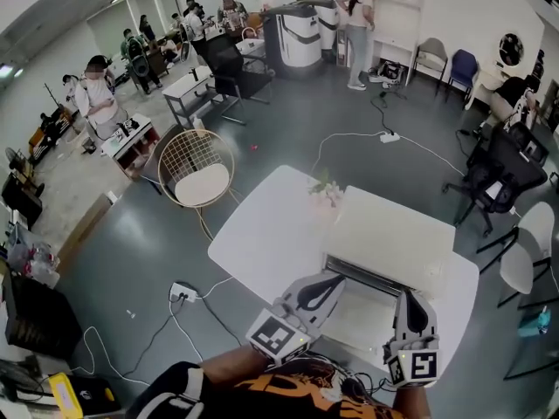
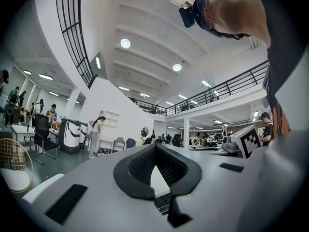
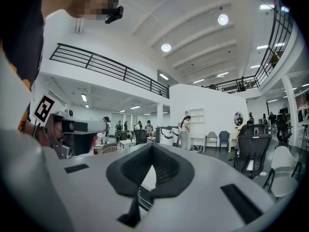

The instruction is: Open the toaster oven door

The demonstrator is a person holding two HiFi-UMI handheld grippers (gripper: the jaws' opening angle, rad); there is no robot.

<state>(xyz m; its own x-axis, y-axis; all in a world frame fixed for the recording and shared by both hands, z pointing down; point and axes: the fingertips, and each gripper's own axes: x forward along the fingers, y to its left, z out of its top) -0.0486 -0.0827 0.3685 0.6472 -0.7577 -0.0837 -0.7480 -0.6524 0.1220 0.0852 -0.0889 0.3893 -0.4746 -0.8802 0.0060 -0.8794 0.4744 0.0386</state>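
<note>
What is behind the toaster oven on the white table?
A small pale plant shows by the toaster oven's far left corner. The oven's body covers the table directly behind it.

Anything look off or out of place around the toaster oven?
Nothing stands out. The toaster oven sits square on the white table, its door seemingly folded down; no spill or damage shows. The left gripper and right gripper hover by it, shut and empty.

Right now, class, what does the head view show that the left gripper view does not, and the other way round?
Head view only: the toaster oven whole on the white table, and a floor power strip. Left gripper view only: ceiling lights, the balcony railing, the person's head camera. Both: the wire chair and the right gripper.
</note>
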